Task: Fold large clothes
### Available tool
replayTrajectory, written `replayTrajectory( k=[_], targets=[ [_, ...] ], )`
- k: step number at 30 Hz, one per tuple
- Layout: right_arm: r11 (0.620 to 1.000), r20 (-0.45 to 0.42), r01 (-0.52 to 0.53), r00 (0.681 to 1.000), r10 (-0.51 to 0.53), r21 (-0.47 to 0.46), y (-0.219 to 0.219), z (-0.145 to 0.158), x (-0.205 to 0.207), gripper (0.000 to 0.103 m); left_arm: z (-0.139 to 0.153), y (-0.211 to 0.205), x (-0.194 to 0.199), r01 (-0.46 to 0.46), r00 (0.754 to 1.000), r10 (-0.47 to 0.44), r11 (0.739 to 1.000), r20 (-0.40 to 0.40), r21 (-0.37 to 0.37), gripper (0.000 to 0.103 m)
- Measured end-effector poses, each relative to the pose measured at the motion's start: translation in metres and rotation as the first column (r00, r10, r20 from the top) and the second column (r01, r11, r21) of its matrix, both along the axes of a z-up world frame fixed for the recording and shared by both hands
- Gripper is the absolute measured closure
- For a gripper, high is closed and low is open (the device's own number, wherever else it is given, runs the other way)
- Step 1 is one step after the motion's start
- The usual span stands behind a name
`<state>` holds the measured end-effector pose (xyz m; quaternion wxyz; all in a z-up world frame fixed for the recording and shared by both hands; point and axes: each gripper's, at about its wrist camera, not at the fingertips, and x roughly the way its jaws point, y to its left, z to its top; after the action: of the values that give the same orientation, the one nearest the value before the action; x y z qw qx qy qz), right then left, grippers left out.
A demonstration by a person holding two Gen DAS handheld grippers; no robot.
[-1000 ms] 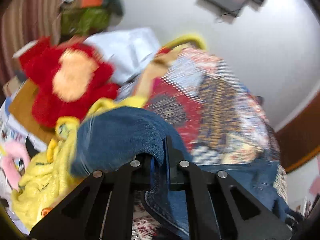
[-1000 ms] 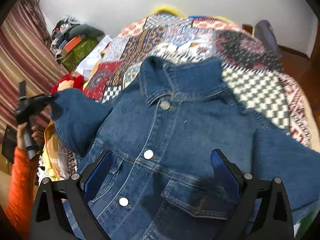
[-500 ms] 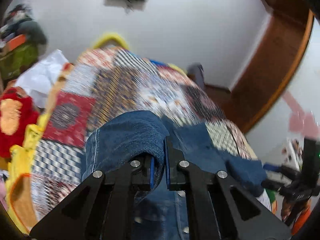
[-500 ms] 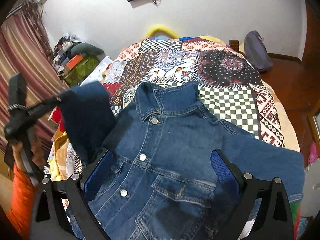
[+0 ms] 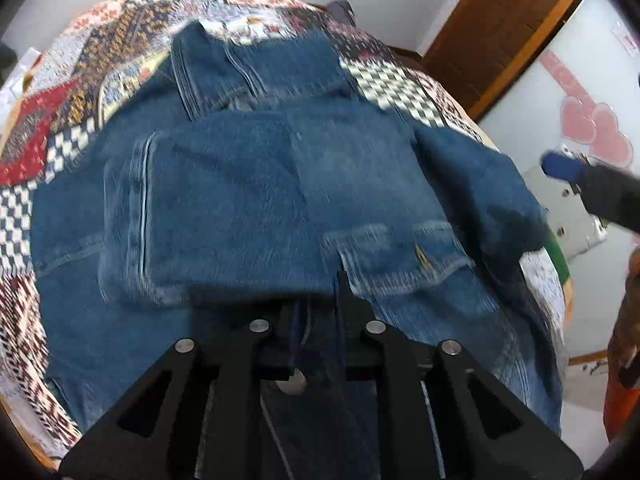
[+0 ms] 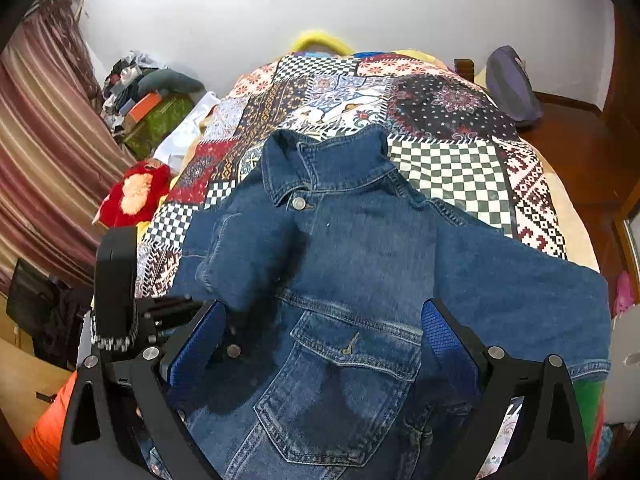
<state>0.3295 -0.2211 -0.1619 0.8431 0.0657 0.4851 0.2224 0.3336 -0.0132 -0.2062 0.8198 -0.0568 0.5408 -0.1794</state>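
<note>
A blue denim jacket (image 6: 360, 248) lies face up on a patchwork bedspread (image 6: 440, 112), collar toward the far wall. My left gripper (image 5: 316, 300) is shut on the cuff of the jacket's left sleeve (image 5: 224, 208) and holds that sleeve folded across the jacket's chest. In the right wrist view the folded sleeve (image 6: 244, 256) covers the chest beside the buttons, and the left gripper's body (image 6: 116, 284) shows at the left. My right gripper (image 6: 320, 344) is open and empty, hovering above the chest pocket (image 6: 352, 360). The right sleeve (image 6: 532, 296) lies spread out to the right.
A red plush toy (image 6: 136, 192) lies off the bed's left side, below striped curtains (image 6: 44, 160) and a pile of boxes and clothes (image 6: 148, 100). A purple bag (image 6: 512, 84) sits by the far right corner. A wooden door (image 5: 500, 20) stands to the right.
My left gripper has carried the left sleeve from out over the bed's left side in across the jacket's chest. My right gripper stays open above the jacket.
</note>
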Motion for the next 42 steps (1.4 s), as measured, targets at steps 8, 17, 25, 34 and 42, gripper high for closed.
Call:
replayTrajectory(
  k=[8, 17, 25, 34, 42],
  targets=[
    [0.999, 0.025, -0.046, 0.999, 0.046, -0.003, 0.028, 0.007, -0.005, 0.005, 0.016, 0.027, -0.04, -0.014, 0.999, 0.013, 1.0, 0.053, 0.023, 0.06],
    [0.985, 0.036, -0.147, 0.988, 0.151, -0.084, 0.096, 0.003, -0.004, 0.005, 0.033, 0.12, -0.06, -0.223, 0.967, 0.202, 0.966, 0.156, 0.131, 0.046],
    [0.935, 0.018, -0.287, 0.955, 0.297, -0.209, 0.182, -0.025, 0.001, 0.005, 0.003, 0.187, -0.059, -0.345, 0.937, 0.331, 0.926, 0.112, 0.15, 0.045],
    [0.861, -0.064, -0.354, 0.932, 0.356, -0.367, 0.248, -0.088, 0.027, 0.005, -0.051, 0.211, -0.047, -0.361, 0.932, 0.363, 0.921, 0.014, 0.146, 0.045],
    [0.859, -0.052, -0.339, 0.937, 0.346, -0.385, 0.243, -0.118, 0.037, 0.022, -0.075, 0.214, -0.037, -0.371, 0.926, 0.376, 0.921, -0.025, 0.118, 0.032]
  ],
)
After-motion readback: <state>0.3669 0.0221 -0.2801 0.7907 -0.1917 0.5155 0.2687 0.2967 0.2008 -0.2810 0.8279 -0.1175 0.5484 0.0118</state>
